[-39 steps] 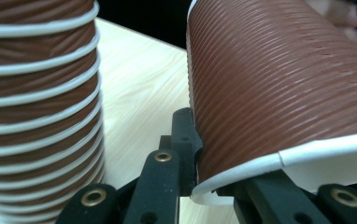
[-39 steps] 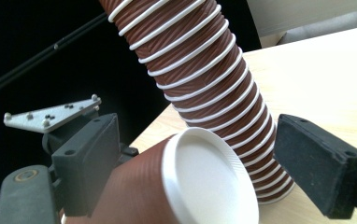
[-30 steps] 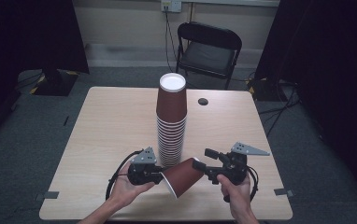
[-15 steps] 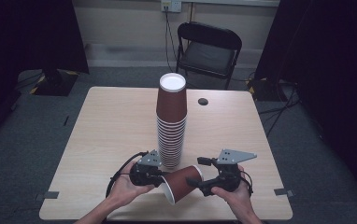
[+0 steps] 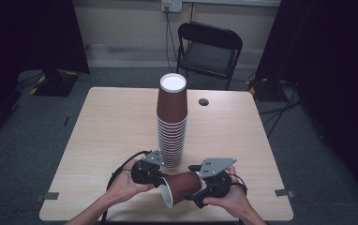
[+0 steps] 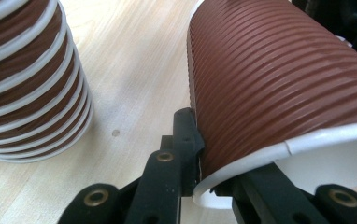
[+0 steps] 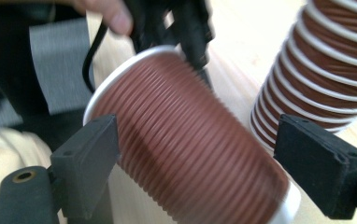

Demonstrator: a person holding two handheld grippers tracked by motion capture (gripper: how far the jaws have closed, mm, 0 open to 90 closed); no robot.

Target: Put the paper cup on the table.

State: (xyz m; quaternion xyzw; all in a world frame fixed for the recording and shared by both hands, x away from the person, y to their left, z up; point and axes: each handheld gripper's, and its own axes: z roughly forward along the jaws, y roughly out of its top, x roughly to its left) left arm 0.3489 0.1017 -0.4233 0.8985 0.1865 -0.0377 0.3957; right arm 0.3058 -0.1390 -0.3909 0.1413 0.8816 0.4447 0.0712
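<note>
Table [image 5: 121, 122] holds cup stack [image 5: 172, 122]. Left hand-held gripper [image 6: 200, 163] pinches cup [image 6: 270, 84] rim; right hand-held gripper [image 7: 195, 163] spread around cup.

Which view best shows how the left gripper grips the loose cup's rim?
Left gripper view: its jaws pinch the white rim of the loose cup, one jaw outside, one inside. In the high view the left gripper meets the rim, but the contact is too small to read. The right gripper view shows it blurred beyond the cup.

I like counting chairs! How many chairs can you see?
1: a black folding chair stands on the floor beyond the table's far edge. Others may be hidden in the dark sides.
</note>
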